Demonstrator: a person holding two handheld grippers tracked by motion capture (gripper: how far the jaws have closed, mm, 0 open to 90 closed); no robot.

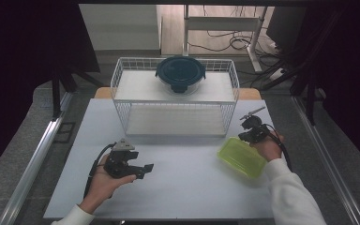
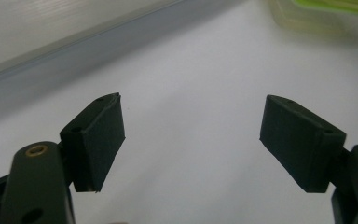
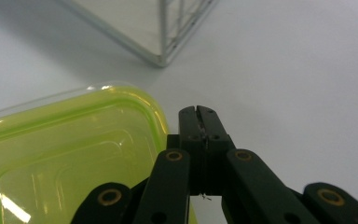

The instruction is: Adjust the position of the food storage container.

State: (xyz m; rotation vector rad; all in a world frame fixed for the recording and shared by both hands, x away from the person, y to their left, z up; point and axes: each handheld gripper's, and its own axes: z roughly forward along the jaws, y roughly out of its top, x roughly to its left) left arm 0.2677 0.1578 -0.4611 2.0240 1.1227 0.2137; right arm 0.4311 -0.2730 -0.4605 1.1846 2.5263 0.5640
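A rectangular container with a yellow-green lid lies on the white table at the right. My right gripper is just behind the container's far corner, jaws shut with nothing between them. In the right gripper view the shut tips sit beside the lid's rounded corner, low over the table; whether they touch it I cannot tell. My left gripper is held at the front left, open and empty, its pads wide apart over bare table, with the container far ahead.
A white wire rack stands at the back middle of the table, its corner close ahead of my right gripper. A round glass bowl with a dark blue lid sits on the rack's top shelf. A metal rail runs along each side of the table.
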